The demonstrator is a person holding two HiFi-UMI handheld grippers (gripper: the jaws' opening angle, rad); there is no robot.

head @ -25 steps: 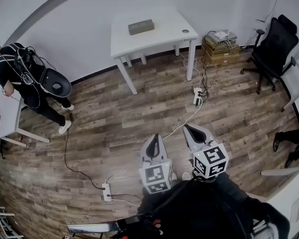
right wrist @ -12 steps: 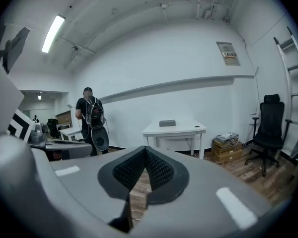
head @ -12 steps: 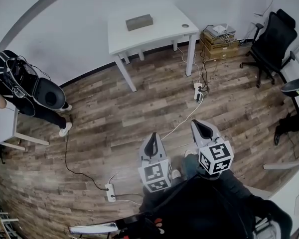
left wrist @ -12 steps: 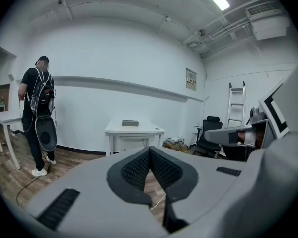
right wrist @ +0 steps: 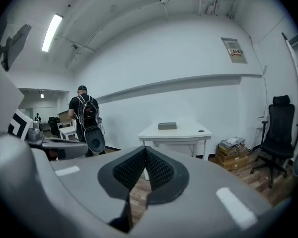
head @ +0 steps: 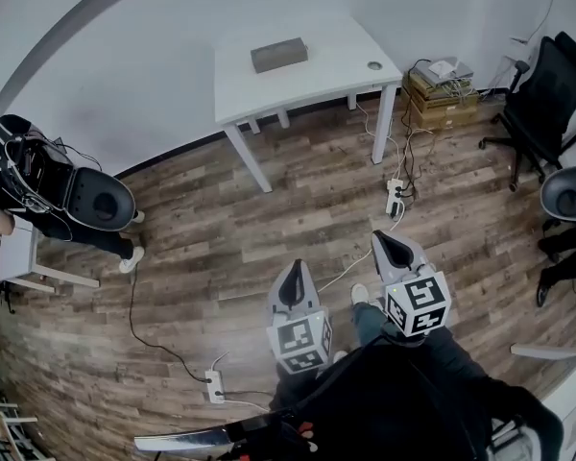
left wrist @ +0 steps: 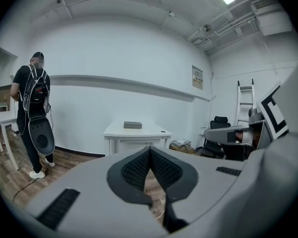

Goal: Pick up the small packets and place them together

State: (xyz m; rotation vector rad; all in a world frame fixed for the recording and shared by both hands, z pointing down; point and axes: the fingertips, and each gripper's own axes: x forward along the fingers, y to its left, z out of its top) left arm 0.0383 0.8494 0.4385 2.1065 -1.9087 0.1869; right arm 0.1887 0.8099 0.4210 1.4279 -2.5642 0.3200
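1. The left tool (head: 295, 267) is held out over the wooden floor (head: 221, 229), pointing toward the white worktop (head: 317, 80) by the far wall. The left gripper view shows its two ribbed pads pressed together at the tip, clenched on nothing.
2. The right tool (head: 378, 240) is just beside it, a little further forward in the head view and pointing the same way. In the right gripper view its pads also meet, with nothing between them.
3. Each tool has a marker cube (head: 300, 344) at its rear, close to the person's dark torso.
4. A grey block (head: 278, 54) lies flat on the worktop, toward the back edge and well apart from both tools. From here I cannot tell whether it is the small packets.
5. A small round thing (head: 374, 65) sits near the worktop's front right corner.
6. A stack of cardboard boxes (head: 442, 99) stands on the floor just right of the worktop, with a black office chair (head: 547, 89) beyond it.
7. A power strip (head: 396, 198) lies near the worktop's right leg, and a white cable runs from it toward the tools. A second power strip (head: 214, 387) lies on the floor left of the left tool.
8. Another person (head: 38, 176), in dark clothes with a backpack, stands at the far left.
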